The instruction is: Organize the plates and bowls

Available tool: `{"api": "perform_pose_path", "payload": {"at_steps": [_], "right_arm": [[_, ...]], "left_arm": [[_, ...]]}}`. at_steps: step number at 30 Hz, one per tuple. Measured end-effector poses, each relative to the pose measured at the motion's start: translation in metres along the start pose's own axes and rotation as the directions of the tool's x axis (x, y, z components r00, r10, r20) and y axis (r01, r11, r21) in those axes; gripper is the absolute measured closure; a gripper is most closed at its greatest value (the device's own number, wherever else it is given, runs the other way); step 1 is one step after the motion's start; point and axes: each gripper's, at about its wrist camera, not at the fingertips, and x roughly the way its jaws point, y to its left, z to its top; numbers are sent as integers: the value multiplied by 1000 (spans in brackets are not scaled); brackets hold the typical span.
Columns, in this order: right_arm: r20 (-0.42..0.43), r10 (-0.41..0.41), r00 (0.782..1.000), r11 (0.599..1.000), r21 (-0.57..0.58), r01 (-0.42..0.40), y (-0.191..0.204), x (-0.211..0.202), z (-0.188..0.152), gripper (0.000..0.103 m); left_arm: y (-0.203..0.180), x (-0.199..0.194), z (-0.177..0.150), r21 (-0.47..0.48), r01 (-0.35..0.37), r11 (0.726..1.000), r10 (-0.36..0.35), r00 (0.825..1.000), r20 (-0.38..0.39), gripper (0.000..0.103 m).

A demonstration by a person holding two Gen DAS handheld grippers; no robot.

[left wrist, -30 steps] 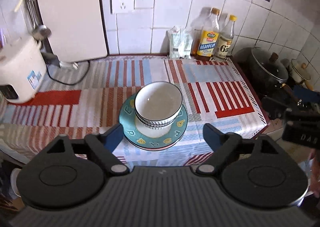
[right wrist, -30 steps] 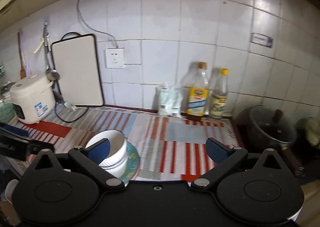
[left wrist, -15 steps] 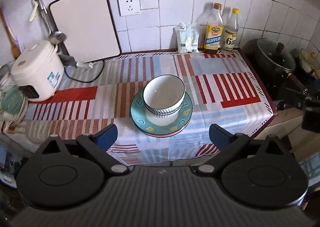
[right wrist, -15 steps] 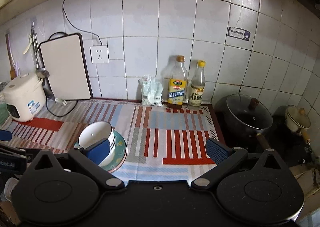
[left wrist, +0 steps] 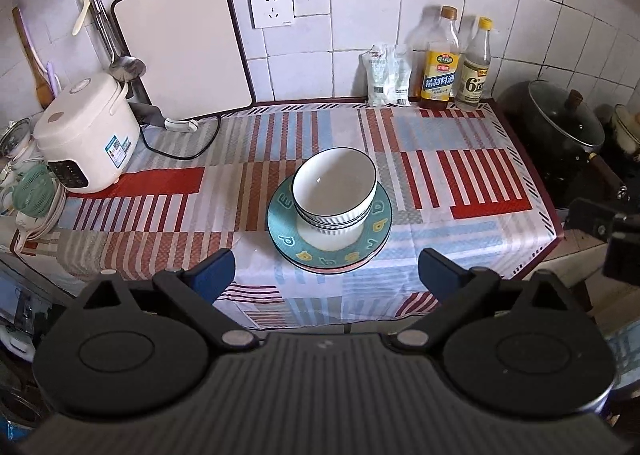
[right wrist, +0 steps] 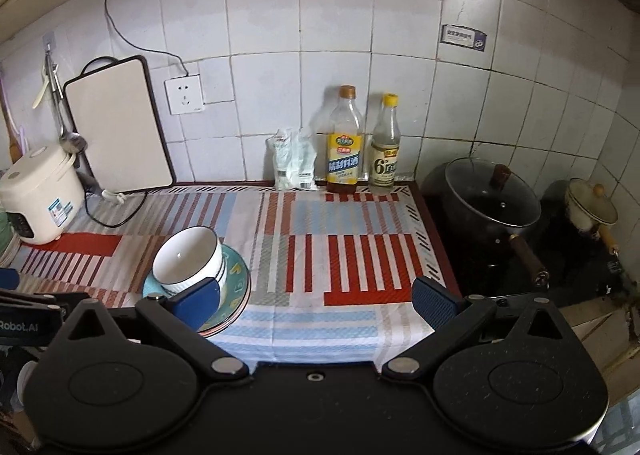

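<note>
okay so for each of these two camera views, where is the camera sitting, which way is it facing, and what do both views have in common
Left wrist view: sits on the left gripper, angled down at the stacked bowls on the teal plate; its own open fingers show, the right gripper at the right edge.
Right wrist view: sits on the right gripper, facing the tiled wall and bottles; its open fingers show.
Shared: bowls, plate, rice cooker, striped cloth, lidded pot.

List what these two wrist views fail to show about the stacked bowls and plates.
- Number of plates: left wrist view shows a teal one over a pink rim; any more are hidden beneath.
- Lower bowl: its inside is covered by the top bowl in both views.
- Near side of the stack: right wrist view, hidden behind the right gripper's blue pad.
- Bottle label text: too small to read.
</note>
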Motion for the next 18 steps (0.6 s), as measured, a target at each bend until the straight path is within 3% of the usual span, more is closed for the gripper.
{"api": "perform_pose_path", "payload": {"at_steps": [7, 18], "right_arm": [[2, -63, 998, 998, -3, 63, -2, 2, 1, 0], [-37, -79, 996, 997, -22, 78, 3, 1, 3, 0]], "left_arm": [[-2, 2, 0, 17, -28, 999, 28, 999, 18, 4], [0, 4, 3, 1, -8, 1000, 8, 1000, -4, 4]]}}
